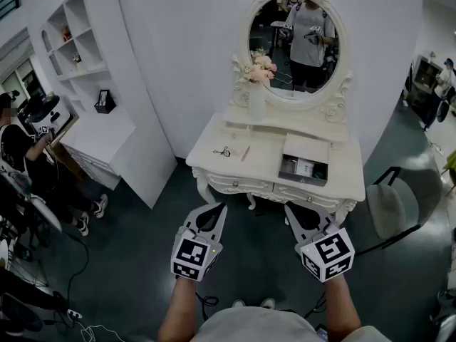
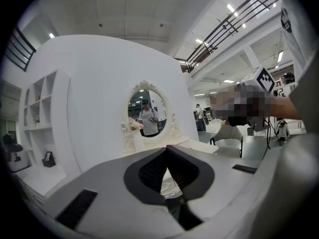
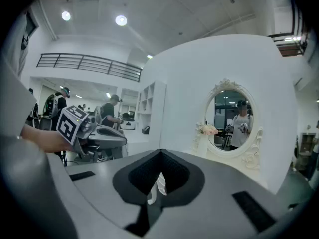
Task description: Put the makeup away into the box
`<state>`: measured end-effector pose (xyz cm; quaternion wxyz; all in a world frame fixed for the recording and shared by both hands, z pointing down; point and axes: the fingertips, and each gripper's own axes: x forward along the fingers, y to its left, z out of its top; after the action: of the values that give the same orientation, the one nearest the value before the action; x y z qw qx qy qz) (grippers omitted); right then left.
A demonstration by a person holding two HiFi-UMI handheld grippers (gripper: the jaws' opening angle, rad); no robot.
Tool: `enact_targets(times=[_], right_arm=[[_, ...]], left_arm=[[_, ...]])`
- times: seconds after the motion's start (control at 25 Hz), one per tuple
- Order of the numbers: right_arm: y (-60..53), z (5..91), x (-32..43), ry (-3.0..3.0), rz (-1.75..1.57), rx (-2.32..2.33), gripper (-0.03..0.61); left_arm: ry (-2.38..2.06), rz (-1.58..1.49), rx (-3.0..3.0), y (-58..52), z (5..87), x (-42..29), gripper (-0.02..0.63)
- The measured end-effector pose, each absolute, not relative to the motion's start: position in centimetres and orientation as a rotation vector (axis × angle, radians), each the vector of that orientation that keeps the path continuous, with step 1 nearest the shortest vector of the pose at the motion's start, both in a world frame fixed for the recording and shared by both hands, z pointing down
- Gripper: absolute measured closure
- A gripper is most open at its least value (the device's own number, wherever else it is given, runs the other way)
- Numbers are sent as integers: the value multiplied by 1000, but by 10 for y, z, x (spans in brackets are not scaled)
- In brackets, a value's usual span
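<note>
Holds left gripper [image 1: 214, 208] and right gripper [image 1: 294, 209] side by side, low over the dark floor [image 1: 135, 262], well short of the white dressing table [image 1: 342, 166]. Keeps both jaw pairs pressed together, gripping nothing. Leaves 2 makeup items, eyelash curler [image 1: 222, 151] and slim pinkish pencil [image 1: 245, 152], on the tabletop, left of the open box [image 1: 283, 168].
</note>
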<state>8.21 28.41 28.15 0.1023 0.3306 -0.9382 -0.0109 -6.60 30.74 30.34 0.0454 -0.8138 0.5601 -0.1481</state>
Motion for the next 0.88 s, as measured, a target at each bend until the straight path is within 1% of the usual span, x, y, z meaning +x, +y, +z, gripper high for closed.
enact_targets(times=[0.44,0.6,0.88], right_arm=[[272,270,106,-2828,8,1048,578],[275,269,110,-2836,-22,967,578],[274,281,112,-2867,21,902,578]], left_arm=[[1741,-447,-2458,311,297,-50,603],[1791,-462,-2437,319,304,-45,603],[1847,-474,-2414,321,316,-45,603]])
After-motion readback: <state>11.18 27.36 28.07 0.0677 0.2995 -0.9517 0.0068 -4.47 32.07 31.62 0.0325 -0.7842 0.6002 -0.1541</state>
